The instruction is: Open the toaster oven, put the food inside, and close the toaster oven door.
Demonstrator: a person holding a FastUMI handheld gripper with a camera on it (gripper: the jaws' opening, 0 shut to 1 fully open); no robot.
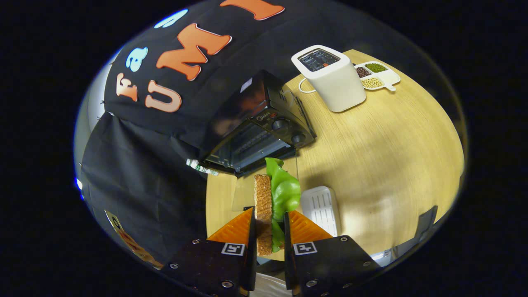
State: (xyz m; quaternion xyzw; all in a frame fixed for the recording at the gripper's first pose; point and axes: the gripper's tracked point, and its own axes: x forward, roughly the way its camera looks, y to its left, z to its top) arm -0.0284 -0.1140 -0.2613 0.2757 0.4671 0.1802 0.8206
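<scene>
My gripper (269,218) is shut on a sandwich (272,198), a brown bread slice with a green lettuce leaf against it, held upright between the orange fingers (235,229). It hangs above the wooden table (392,140). Beyond the fingers stands the black toaster oven (260,128), seen tilted, with its glass door (247,146) facing me and two knobs beside it. The door looks dropped open toward the table, though the angle makes this hard to judge. The food sticks up just short of the oven's front.
A white pop-up toaster (330,78) stands at the back of the table with a divided white dish of beans (377,74) beside it. A white ribbed plate (321,208) lies on the table just to the right of the fingers. Black cloth hangs at the left.
</scene>
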